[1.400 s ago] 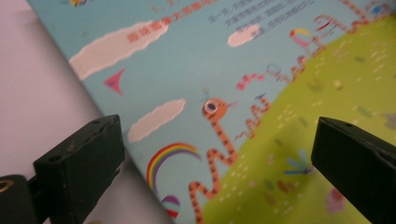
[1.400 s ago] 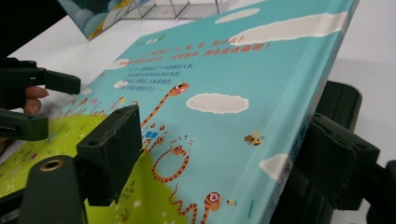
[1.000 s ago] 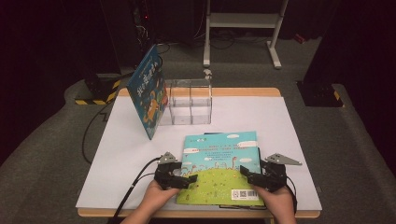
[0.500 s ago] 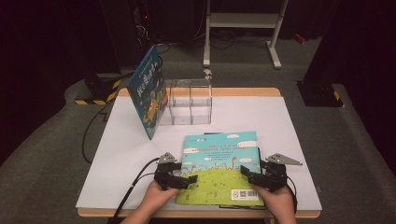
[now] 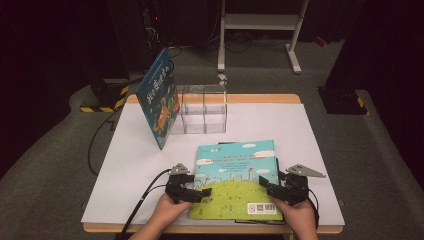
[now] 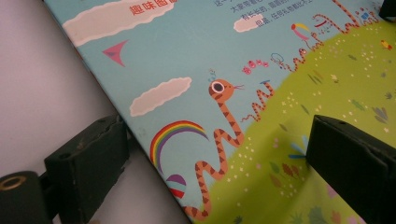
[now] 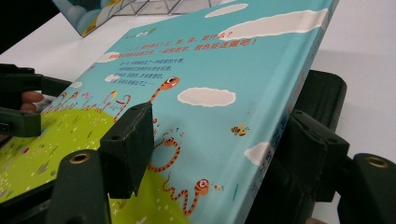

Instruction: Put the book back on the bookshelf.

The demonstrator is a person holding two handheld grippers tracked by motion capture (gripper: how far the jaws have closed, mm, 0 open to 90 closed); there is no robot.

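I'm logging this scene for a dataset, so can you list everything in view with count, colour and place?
picture book: one, sky blue and green cover, flat at the table's near edge.
second book: one, blue, leaning against the clear box's left side.
clear box: one, transparent, divided, far middle of the table.
table: one, white top, wooden edge.
stand: one, white, on the floor beyond.
left claw: one, black, at the picture book's left edge.
right claw: one, black, jaws astride its right edge.
hands: two, bottom edge.

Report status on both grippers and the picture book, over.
Left gripper open, astride the picture book's left edge. Right gripper gripping its right edge. Book flat on the table. Nothing in the way.
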